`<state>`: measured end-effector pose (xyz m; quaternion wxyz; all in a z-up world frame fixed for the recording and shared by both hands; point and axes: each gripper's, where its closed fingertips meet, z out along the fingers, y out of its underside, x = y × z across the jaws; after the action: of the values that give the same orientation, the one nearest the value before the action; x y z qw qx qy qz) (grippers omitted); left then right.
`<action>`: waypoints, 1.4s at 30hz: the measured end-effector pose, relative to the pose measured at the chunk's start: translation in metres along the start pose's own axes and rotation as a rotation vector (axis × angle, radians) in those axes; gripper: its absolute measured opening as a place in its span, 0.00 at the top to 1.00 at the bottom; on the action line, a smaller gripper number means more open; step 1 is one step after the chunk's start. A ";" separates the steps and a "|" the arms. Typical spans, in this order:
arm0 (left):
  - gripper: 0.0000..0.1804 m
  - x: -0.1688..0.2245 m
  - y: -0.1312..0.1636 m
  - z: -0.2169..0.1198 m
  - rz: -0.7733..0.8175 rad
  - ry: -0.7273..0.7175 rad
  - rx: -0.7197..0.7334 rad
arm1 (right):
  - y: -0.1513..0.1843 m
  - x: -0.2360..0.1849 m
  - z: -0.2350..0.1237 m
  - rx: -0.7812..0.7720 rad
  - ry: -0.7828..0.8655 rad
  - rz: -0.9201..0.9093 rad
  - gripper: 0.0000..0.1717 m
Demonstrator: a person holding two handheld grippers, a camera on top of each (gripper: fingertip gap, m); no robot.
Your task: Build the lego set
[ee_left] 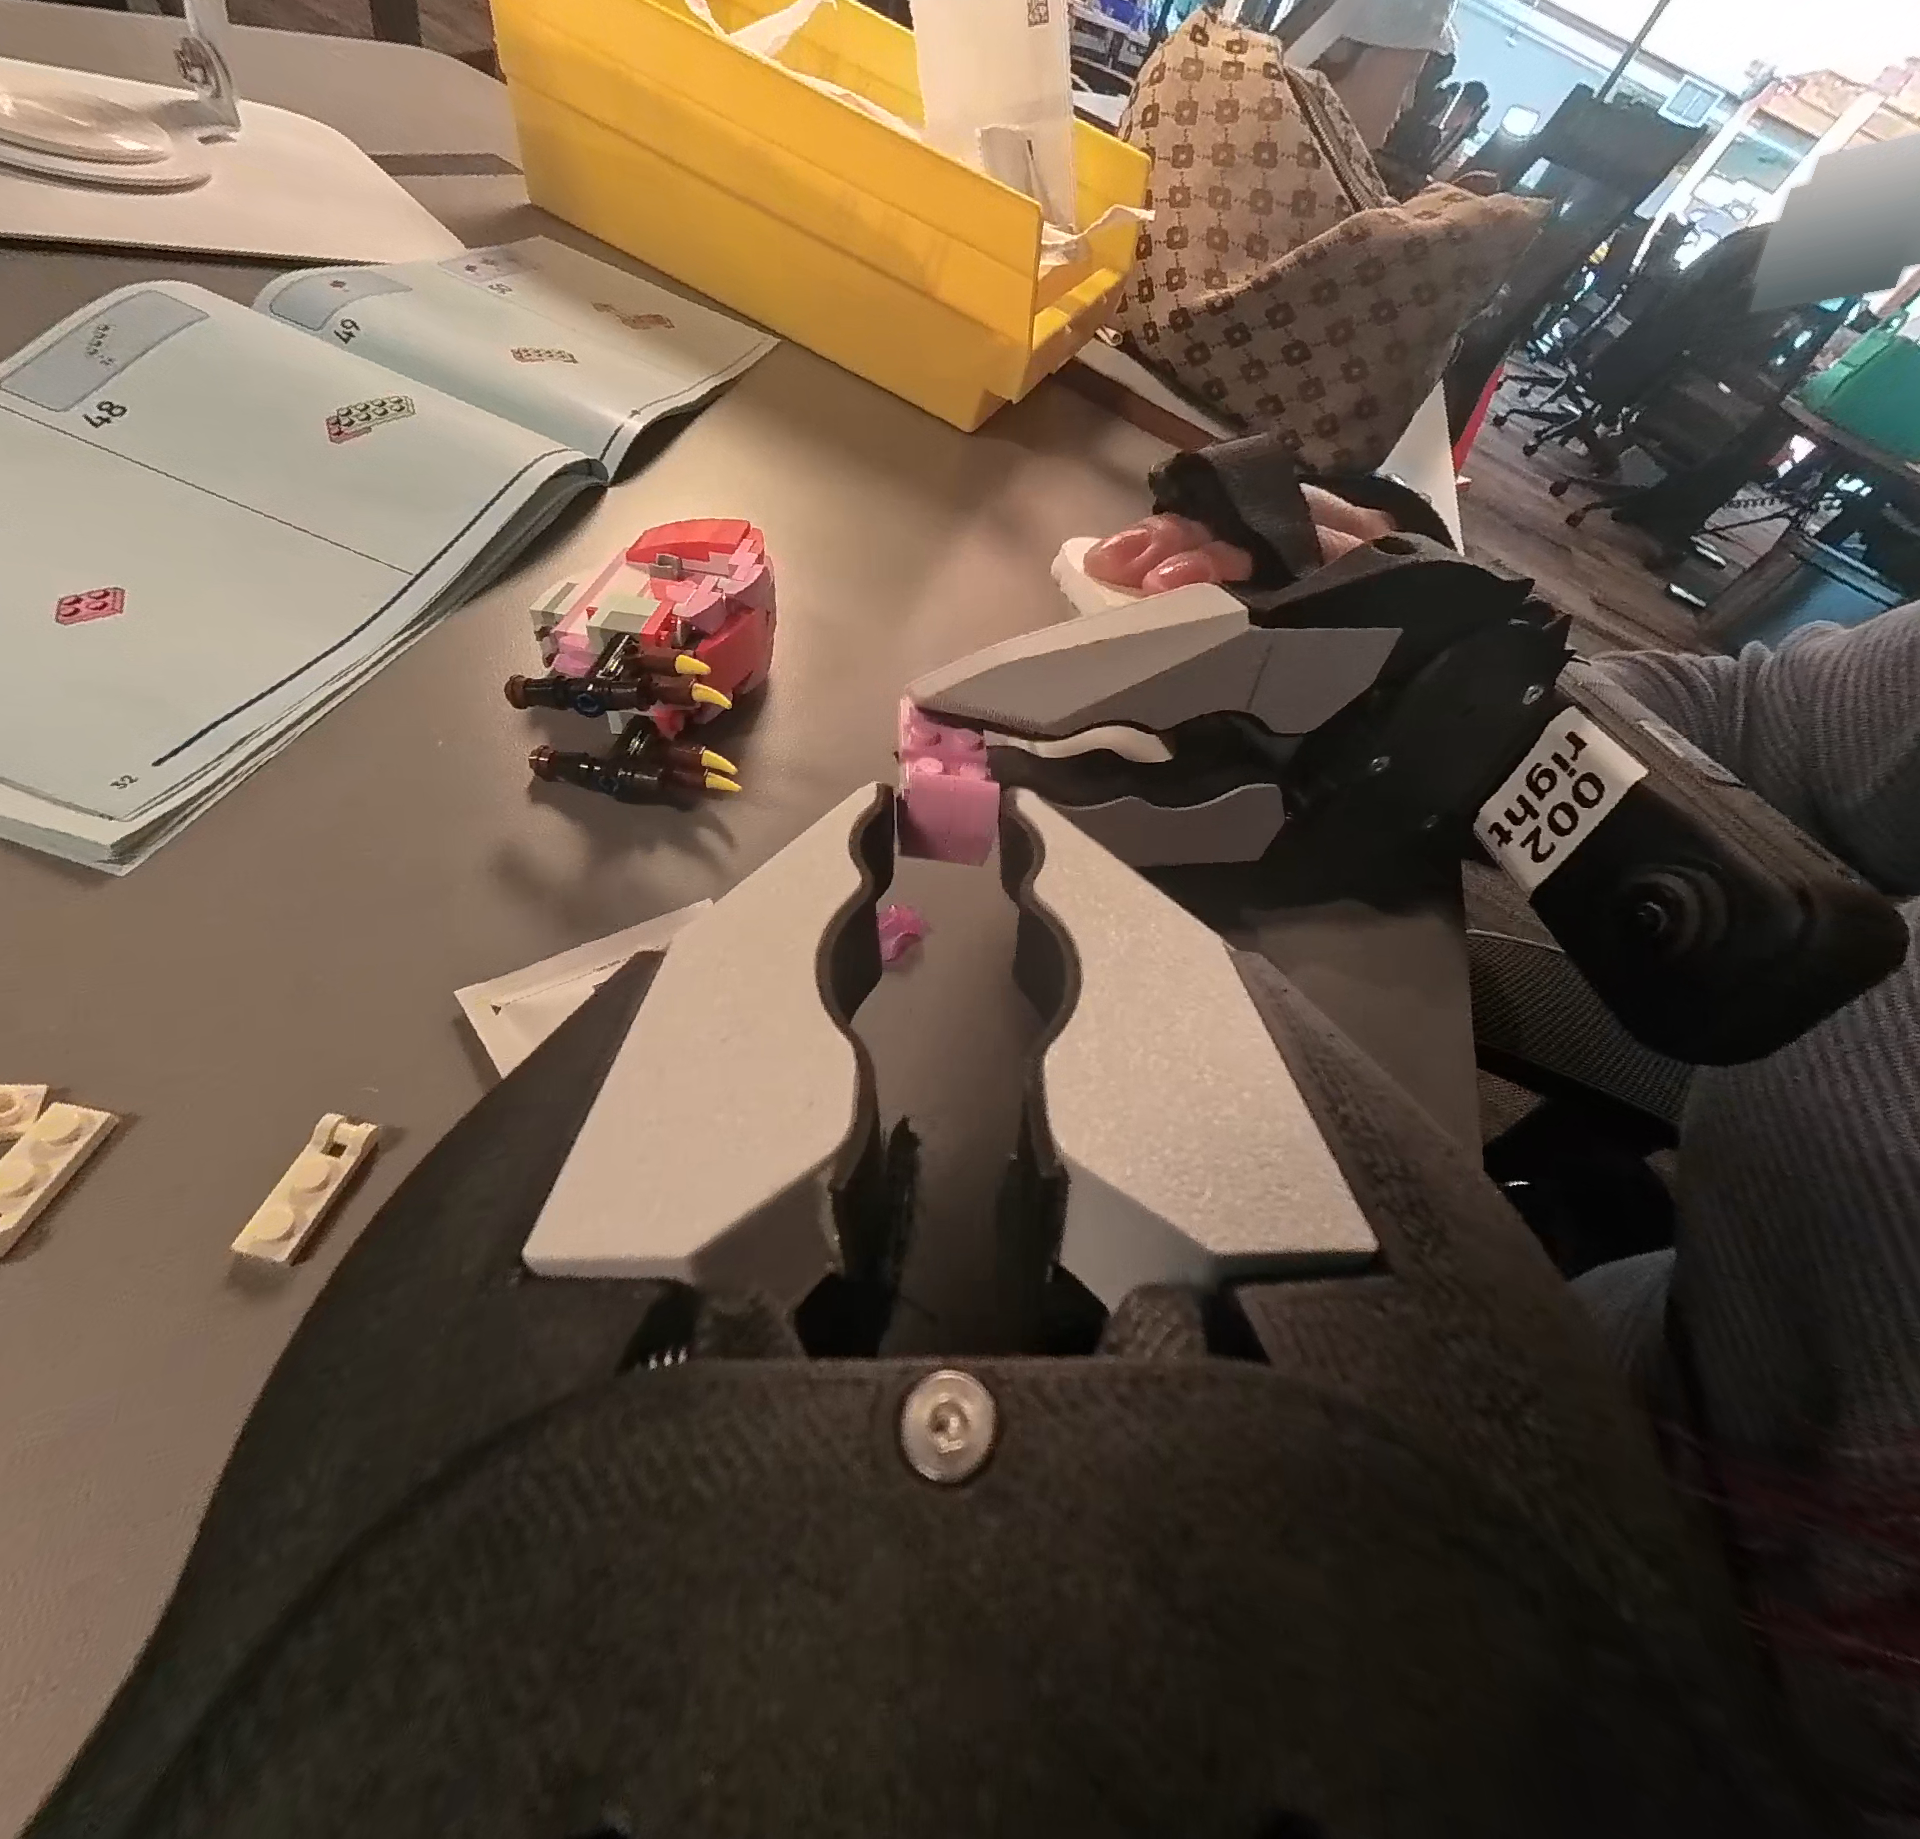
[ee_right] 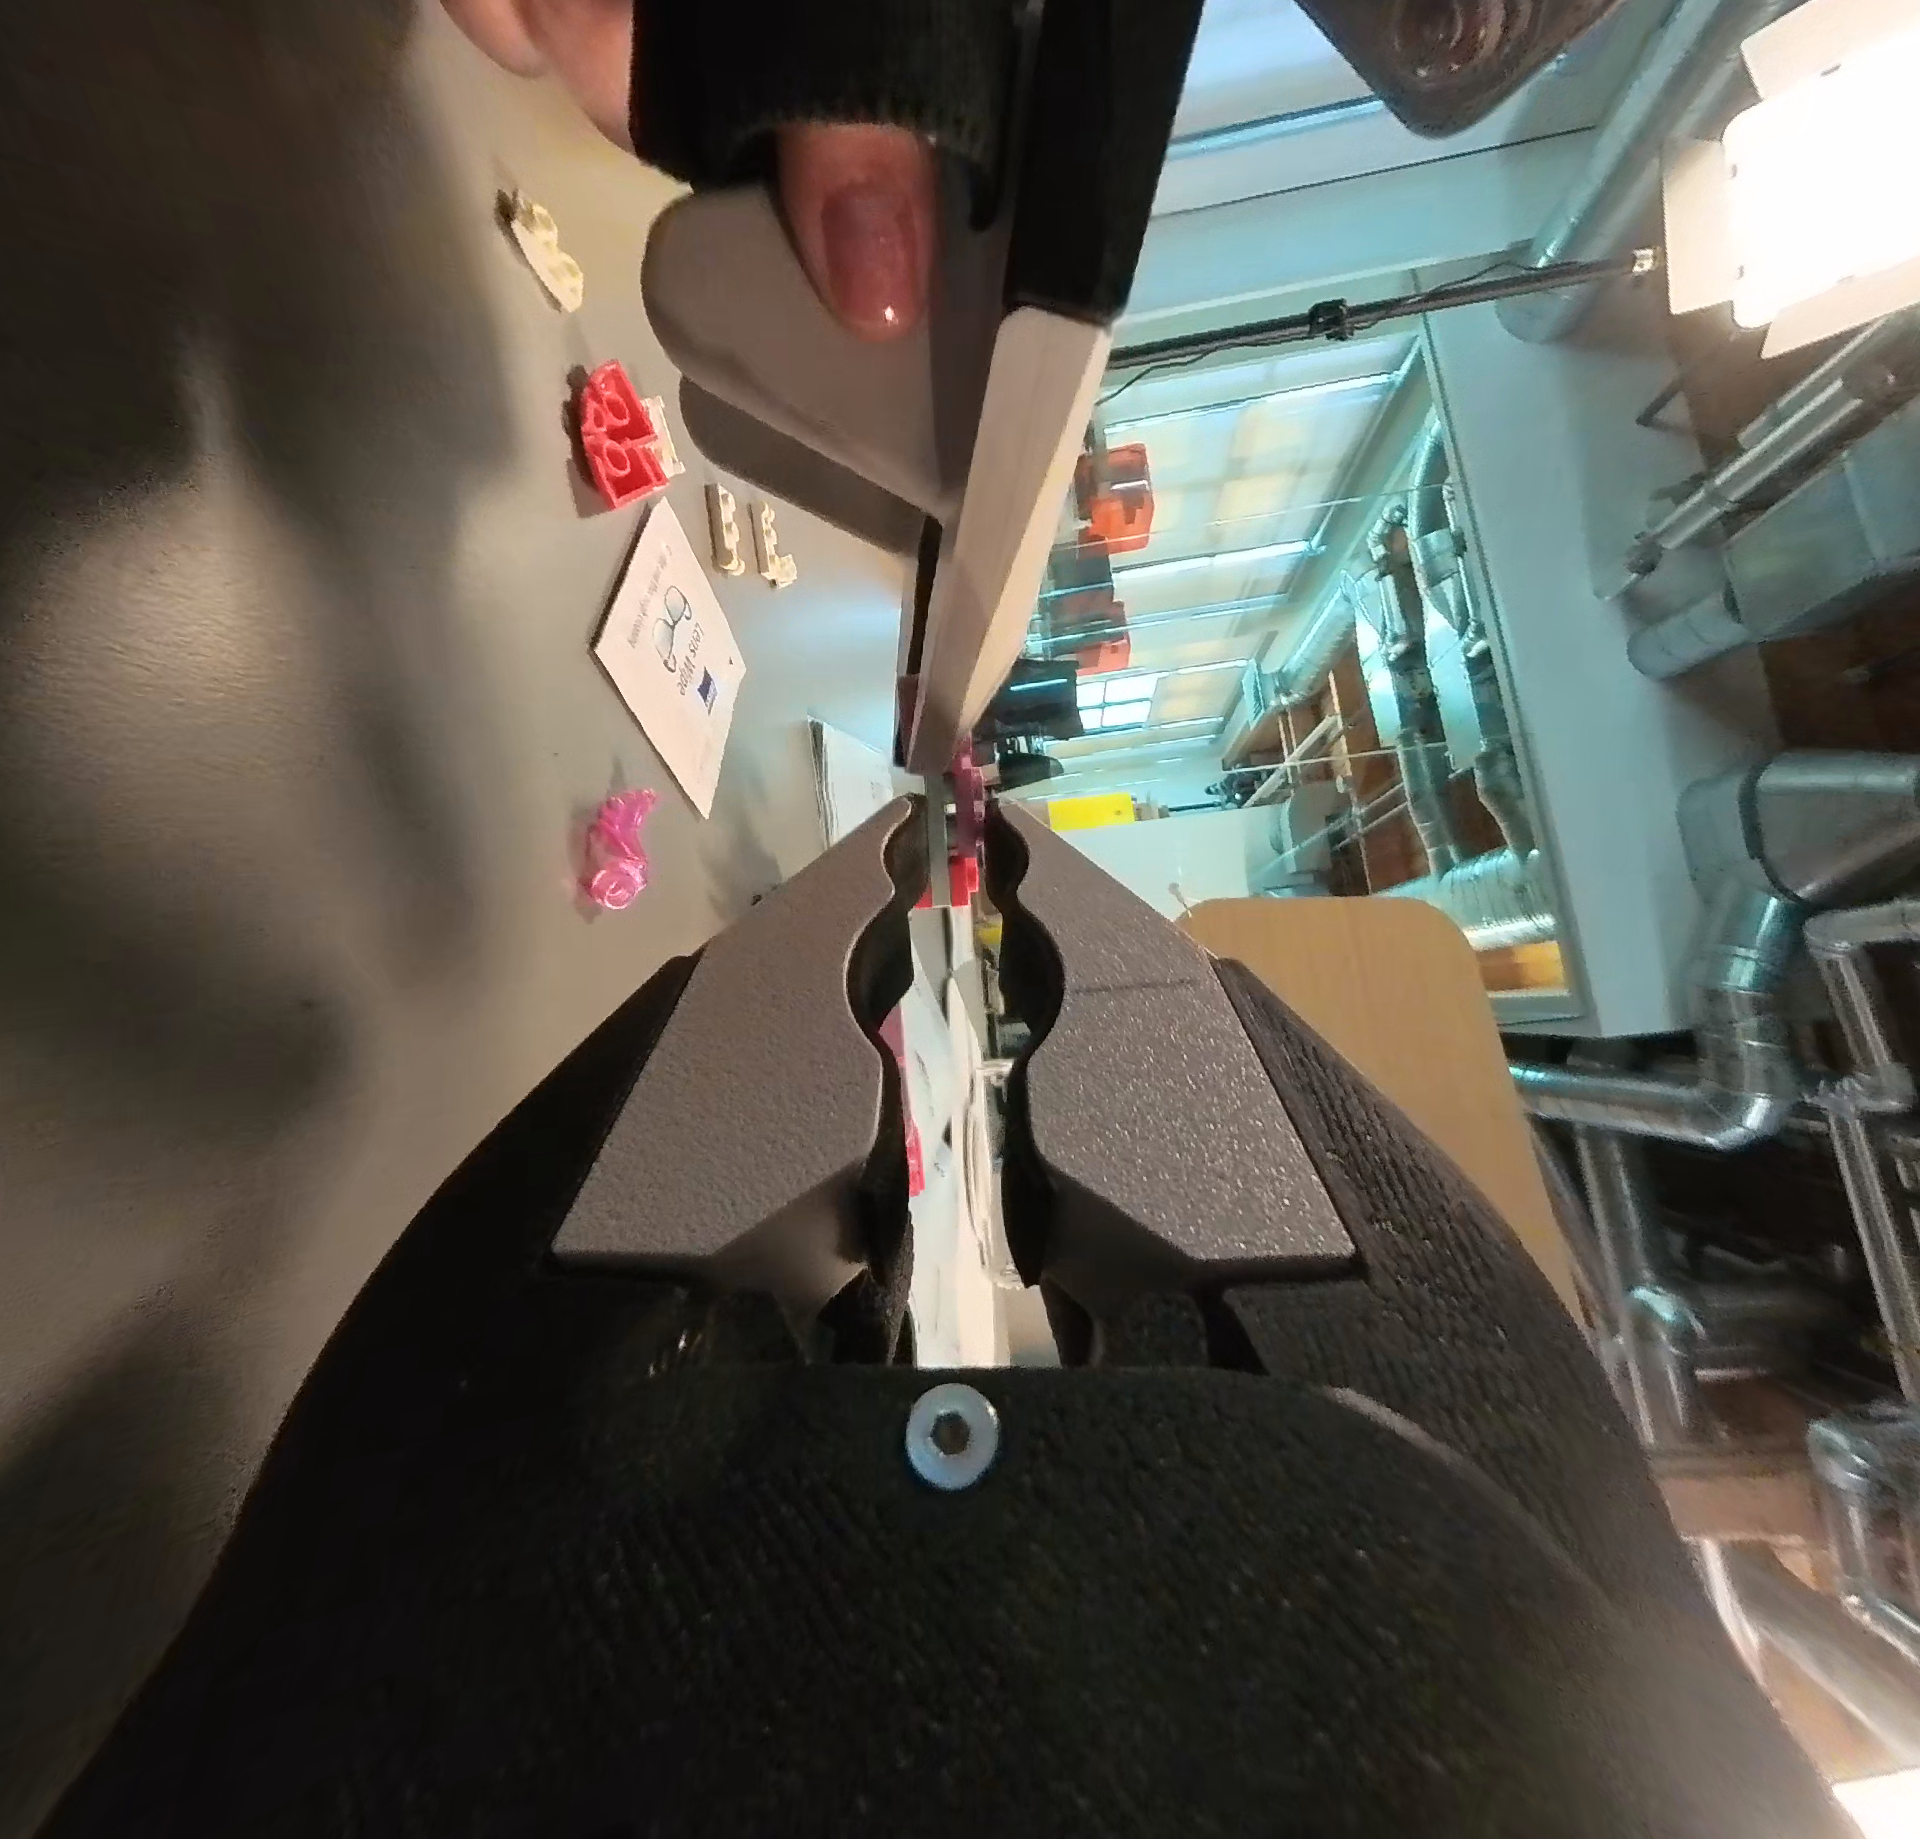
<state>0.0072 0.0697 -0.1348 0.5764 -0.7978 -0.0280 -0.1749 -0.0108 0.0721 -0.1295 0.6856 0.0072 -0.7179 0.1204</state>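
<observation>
Grey tabletop (ee_left: 935, 501) in an open workshop, with office chairs beyond it and pipes and shelving in the background of the right wrist view.

Containers: one yellow bin (ee_left: 790, 168), well ahead of the left gripper (ee_left: 948, 821) and to its left, with crumpled white papers (ee_left: 997, 75) standing in it. A patterned brown bag (ee_left: 1288, 272) leans just beside the bin.

Left gripper: both fingertips pressed on a pink brick (ee_left: 951, 815), held clear of the table. Right gripper (ee_right: 956, 833) comes in from the left gripper's right side, its jaws nearly together and clamped on a thin pink piece (ee_left: 940, 745) touching the top of that brick. In its own view the piece sits edge-on between the pads, hard to read.

Left view only: open booklet (ee_left: 260, 501) ahead-left, small red and pink brick model (ee_left: 665, 636) with yellow claws ahead of the fingertips, cream plates (ee_left: 307, 1187) at near left.

Right view only: red brick (ee_right: 618, 439), white card (ee_right: 675, 657), clear pink bits (ee_right: 618, 849), all lying beside its left finger.
</observation>
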 end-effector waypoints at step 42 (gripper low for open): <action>0.91 -0.007 0.009 0.001 -0.014 -0.033 -0.062 | 0.000 -0.016 0.001 -0.028 -0.074 0.040 0.95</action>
<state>0.0025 0.0686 -0.1450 0.5495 -0.8179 -0.0377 -0.1665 -0.0111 0.0689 -0.1451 0.6562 -0.0121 -0.7443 0.1235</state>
